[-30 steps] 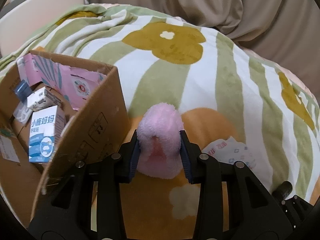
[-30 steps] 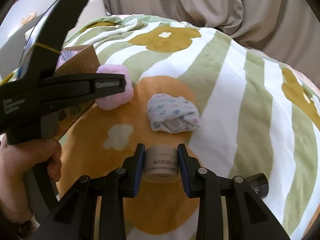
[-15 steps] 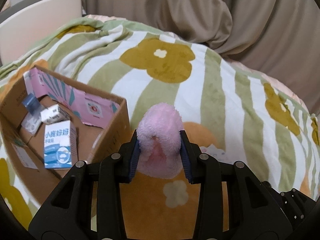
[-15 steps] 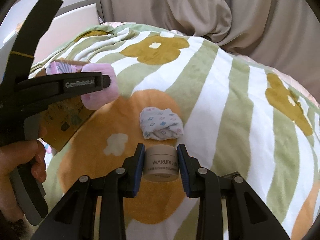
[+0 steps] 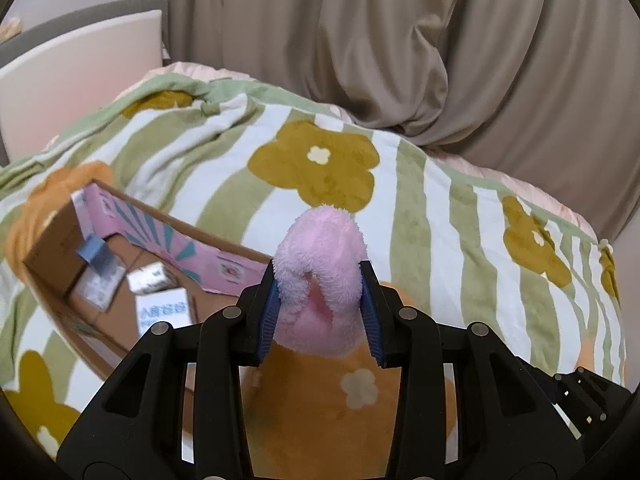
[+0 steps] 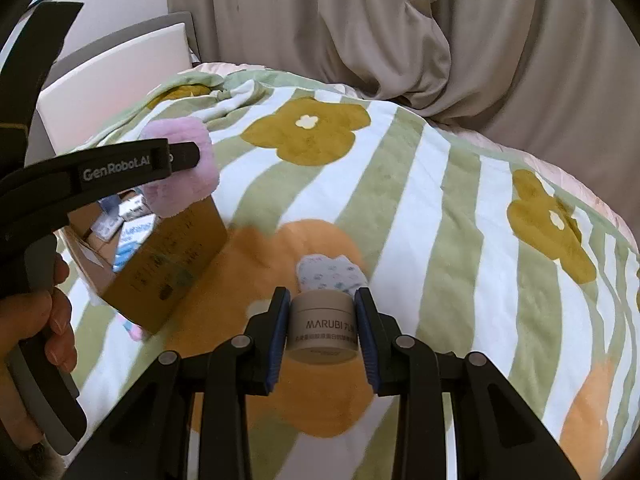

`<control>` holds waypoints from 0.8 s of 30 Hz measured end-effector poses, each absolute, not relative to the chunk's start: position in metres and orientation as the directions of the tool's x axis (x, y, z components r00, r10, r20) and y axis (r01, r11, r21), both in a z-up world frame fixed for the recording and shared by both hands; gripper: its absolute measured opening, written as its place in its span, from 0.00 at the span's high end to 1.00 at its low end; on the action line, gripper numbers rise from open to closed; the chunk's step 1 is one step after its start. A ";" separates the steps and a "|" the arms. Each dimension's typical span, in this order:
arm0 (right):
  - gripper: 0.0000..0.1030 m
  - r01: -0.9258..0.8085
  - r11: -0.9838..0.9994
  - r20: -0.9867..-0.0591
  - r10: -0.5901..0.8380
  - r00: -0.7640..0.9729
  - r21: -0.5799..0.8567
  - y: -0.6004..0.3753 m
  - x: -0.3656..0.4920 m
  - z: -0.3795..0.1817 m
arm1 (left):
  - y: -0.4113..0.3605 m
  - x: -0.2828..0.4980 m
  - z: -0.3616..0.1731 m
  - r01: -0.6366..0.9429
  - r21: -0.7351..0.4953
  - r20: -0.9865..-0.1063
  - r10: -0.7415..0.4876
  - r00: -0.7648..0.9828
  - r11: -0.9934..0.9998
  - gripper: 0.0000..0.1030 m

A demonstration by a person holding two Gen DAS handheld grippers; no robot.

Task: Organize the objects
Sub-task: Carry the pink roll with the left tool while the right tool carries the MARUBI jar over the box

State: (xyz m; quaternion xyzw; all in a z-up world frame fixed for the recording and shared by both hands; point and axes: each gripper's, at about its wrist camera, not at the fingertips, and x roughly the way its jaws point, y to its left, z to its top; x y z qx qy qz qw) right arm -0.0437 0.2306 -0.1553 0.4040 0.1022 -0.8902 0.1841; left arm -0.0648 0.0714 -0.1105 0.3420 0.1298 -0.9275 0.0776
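Observation:
My left gripper point(image 5: 320, 304) is shut on a fluffy pink cloth point(image 5: 322, 276) and holds it up near the right wall of an open cardboard box point(image 5: 56, 240). The right wrist view shows the pink cloth point(image 6: 180, 168) above the box point(image 6: 168, 272). My right gripper point(image 6: 320, 324) is shut on a small white cream jar point(image 6: 322, 328) marked MARUBI, held above the blanket. A rolled white patterned cloth point(image 6: 332, 274) lies on the blanket just beyond the jar.
The box holds several small cartons point(image 5: 162, 312) and a pink printed sheet point(image 5: 180, 248). Everything rests on a green, white and orange flowered blanket point(image 6: 440, 208). A beige curtain point(image 5: 440, 60) hangs behind, a white headboard point(image 5: 80, 80) stands at the left.
Both grippers have risen, each keeping its hold. The left gripper with the pink cloth now sits higher, over the box's edge, and more of the box interior shows.

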 end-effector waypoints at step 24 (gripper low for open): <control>0.70 0.481 -0.876 -0.732 -0.301 -0.611 -0.041 0.086 -0.041 -0.122 | -0.097 -0.024 -0.094 0.297 -0.140 -0.647 -0.140 -0.749 -0.945 0.67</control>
